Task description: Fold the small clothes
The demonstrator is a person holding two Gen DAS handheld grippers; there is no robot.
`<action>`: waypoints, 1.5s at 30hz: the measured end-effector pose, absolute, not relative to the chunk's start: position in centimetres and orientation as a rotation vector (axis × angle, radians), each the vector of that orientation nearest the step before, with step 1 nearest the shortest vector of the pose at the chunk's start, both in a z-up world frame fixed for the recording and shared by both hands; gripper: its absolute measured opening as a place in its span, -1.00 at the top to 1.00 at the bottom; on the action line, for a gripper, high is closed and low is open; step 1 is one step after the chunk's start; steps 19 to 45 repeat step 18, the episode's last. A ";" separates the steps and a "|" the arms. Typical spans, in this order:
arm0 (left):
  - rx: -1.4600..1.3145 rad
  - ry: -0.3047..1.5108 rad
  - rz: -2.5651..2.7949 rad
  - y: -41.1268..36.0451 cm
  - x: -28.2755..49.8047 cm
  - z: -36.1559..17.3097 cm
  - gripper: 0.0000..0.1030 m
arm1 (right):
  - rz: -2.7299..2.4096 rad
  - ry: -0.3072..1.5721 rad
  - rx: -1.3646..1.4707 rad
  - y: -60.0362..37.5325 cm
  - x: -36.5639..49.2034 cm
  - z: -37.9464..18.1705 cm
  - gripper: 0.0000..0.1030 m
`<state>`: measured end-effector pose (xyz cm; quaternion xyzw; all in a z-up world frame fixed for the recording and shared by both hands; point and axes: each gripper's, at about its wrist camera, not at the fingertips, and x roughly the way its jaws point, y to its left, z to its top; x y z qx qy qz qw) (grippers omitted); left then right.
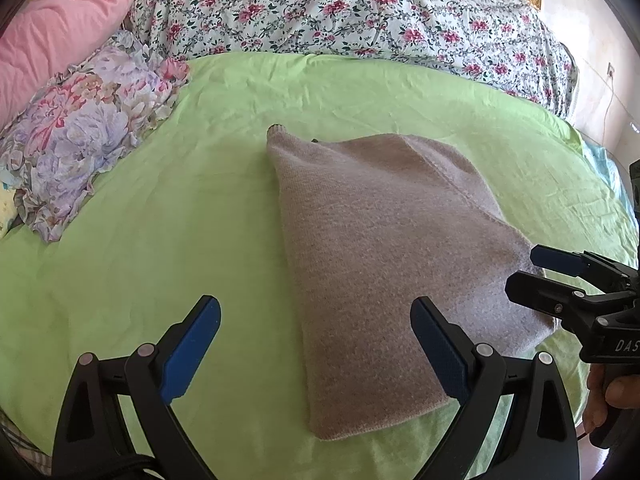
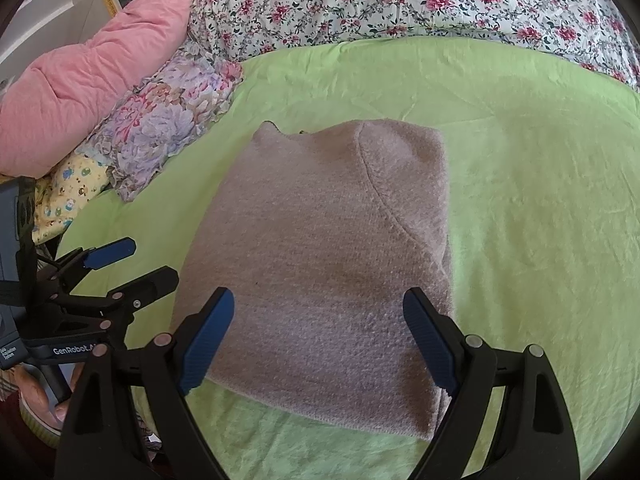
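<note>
A mauve-grey knit sweater (image 1: 384, 256) lies folded into a narrow stack on the green sheet (image 1: 160, 208). In the right wrist view the same sweater (image 2: 320, 272) fills the middle, its seam curving across the upper right. My left gripper (image 1: 316, 324) hovers open over the sweater's near left edge with nothing between its fingers. My right gripper (image 2: 320, 320) is open above the sweater's near end, also holding nothing. The right gripper (image 1: 532, 270) shows at the right edge of the left wrist view, and the left gripper (image 2: 140, 260) at the left of the right wrist view.
A floral quilt (image 1: 340, 8) is heaped along the far side of the bed. A pink duvet (image 2: 88, 76) and a purple floral pillow (image 2: 160, 128) lie at the far left. A yellow printed cloth (image 2: 68, 196) sits beside the pillow. A hand (image 1: 608, 396) grips the right tool.
</note>
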<state>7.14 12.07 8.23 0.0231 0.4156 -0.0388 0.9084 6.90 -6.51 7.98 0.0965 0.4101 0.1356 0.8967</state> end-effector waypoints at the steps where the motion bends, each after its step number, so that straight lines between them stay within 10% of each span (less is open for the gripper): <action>1: 0.045 0.859 -0.079 12.1 7.2 8.2 -0.87 | 0.280 0.849 0.201 -6.5 6.9 8.0 -0.68; 45: 0.032 0.863 -0.069 12.4 8.3 7.9 -0.86 | 0.264 0.833 0.214 -7.3 7.2 7.8 -0.68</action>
